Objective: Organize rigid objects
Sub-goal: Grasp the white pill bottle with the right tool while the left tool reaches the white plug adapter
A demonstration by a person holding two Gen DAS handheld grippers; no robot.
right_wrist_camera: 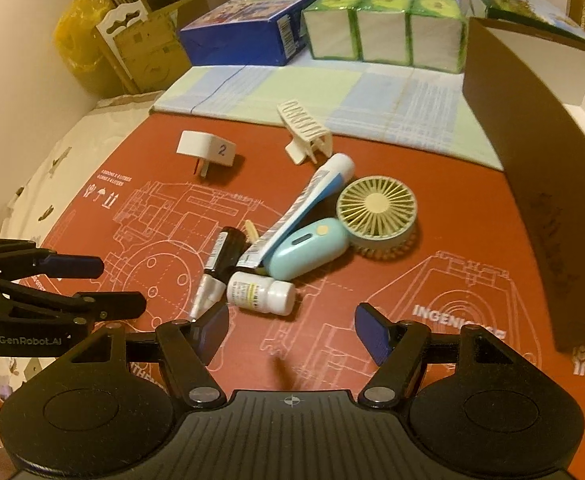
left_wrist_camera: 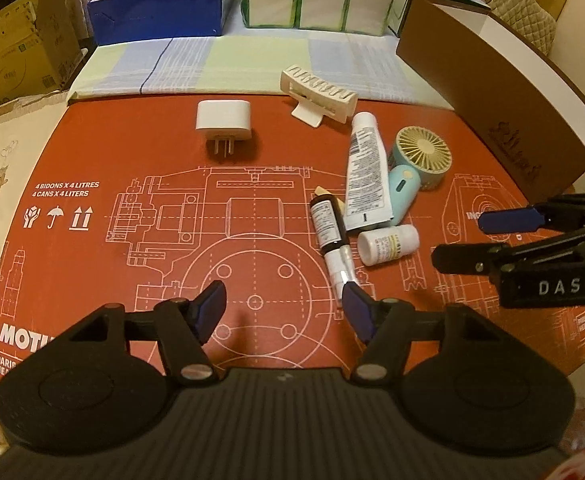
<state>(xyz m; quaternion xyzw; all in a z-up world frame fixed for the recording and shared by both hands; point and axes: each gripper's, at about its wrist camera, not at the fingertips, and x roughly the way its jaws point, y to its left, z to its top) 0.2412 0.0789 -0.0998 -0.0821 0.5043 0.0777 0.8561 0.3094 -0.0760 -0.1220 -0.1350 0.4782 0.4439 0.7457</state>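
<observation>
The pill bottle [right_wrist_camera: 261, 293] (light, stiff, likely slick) lies at twelve o'clock of the right gripper [right_wrist_camera: 291, 334]; grasp its middle. Both tongs, left gripper [left_wrist_camera: 284, 312] included, gape empty.

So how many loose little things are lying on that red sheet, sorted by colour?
White or cream: 4 – plug adapter, hair clip, tube, pill bottle
Light blue: 1 – handheld fan
Black and white: 1 – marker-like bottle
Total: 6; a small beige piece beside the marker-like bottle is too hidden to name.
</observation>
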